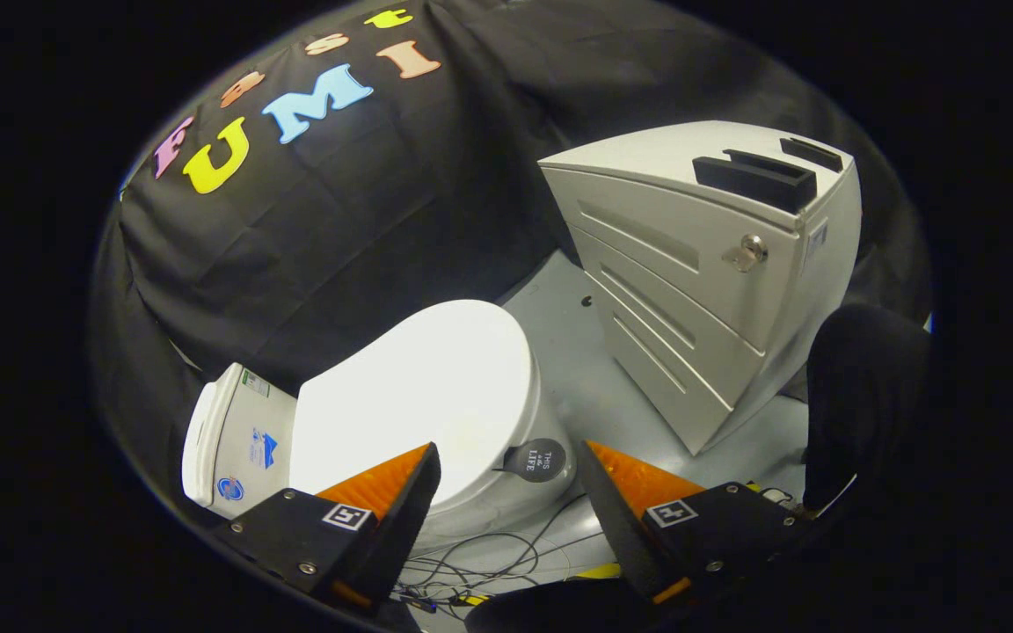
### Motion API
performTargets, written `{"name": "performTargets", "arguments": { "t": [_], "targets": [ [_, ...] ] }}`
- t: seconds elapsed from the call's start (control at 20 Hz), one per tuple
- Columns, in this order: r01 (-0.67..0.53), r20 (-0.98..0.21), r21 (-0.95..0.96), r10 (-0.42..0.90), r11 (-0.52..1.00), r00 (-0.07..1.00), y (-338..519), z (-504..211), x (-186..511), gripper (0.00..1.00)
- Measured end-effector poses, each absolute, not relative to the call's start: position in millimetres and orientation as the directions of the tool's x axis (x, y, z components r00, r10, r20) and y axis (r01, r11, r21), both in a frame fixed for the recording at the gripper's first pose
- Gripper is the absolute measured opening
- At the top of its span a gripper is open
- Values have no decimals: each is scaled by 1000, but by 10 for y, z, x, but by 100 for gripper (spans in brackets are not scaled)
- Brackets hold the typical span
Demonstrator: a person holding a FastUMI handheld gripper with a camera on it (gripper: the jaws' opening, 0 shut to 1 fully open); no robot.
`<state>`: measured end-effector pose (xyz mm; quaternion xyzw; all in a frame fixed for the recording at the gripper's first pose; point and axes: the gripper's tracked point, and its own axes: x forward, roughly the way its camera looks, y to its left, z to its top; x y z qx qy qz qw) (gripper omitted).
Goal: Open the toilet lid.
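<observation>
A white toilet stands just ahead of my fingers with its lid [427,396] lying flat and shut over the bowl [506,505]. Its tank [238,440] is at the left, against the black cloth wall. A round dark tag [539,460] hangs off the lid's front edge, in line with the gap between the fingers. My gripper [511,457] is open, above and in front of the lid, touching nothing. The left finger [388,488] overlaps the lid's near edge in view.
A white drawer cabinet [700,290] with a lock and a black holder on top stands to the right of the toilet on the grey floor [577,387]. Thin cables [480,563] lie on the floor below the bowl. A dark rounded object [858,396] sits at the right.
</observation>
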<state>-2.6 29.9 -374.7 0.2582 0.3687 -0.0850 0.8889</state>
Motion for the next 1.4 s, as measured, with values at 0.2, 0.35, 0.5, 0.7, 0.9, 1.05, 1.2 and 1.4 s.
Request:
{"name": "performTargets", "arguments": {
  "t": [0.2, 0.35, 0.5, 0.7, 0.9, 1.05, 1.2, 1.4],
  "targets": [
    [394, -730, 447, 72, 803, 680, 350, -3884, -45, 97],
    [436, -723, 516, 103, 737, 683, 384, -3973, -66, 97],
    [475, -722, 551, 107, 687, 683, 313, -4117, -70, 96],
    [498, -707, 613, 144, 613, 693, 336, -4252, -50, 86],
    [490, -626, 736, 194, 467, 755, 337, -4282, 74, 82],
    [521, -609, 770, 177, 369, 773, 265, -4416, 145, 70],
    [538, -613, 774, 184, 334, 768, 275, -4605, 188, 55],
    [533, -606, 785, 210, 317, 767, 349, -4683, 228, 48]
  ]
}}
